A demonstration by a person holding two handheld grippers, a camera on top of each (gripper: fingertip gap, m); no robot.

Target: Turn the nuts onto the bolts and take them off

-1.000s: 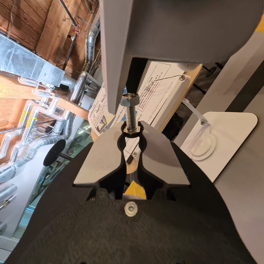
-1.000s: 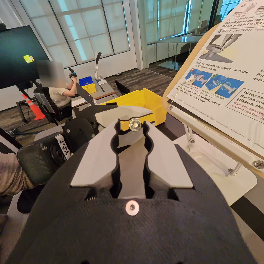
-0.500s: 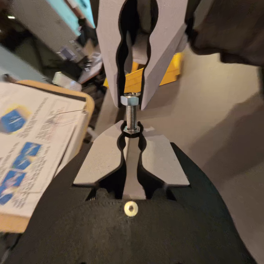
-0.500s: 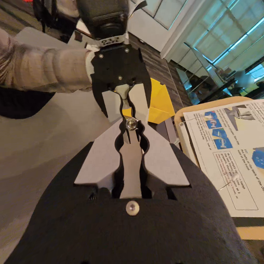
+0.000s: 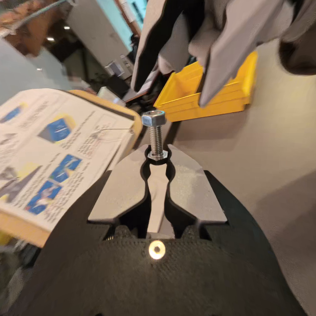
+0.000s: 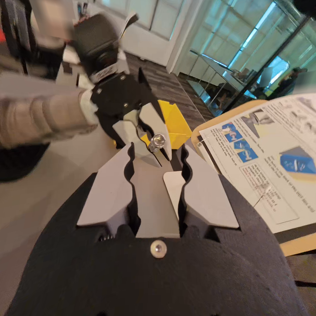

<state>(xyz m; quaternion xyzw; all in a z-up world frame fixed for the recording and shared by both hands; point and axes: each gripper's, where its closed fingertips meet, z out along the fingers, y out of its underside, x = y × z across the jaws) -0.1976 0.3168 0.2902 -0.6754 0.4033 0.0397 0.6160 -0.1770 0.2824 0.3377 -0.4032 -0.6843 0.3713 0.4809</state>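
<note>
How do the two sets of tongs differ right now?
The left tongs are shut on the nut at the bolt's lower end; the right tongs are open and hold nothing. The left tongs carry the bolt with its hex head toward the right tongs; those stand apart from it, their fingers spread above the head. Both have the same grey fingers on black bodies.

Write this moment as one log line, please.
left hand-held gripper: shut on nut | bolt: head free | right hand-held gripper: open, apart
</note>
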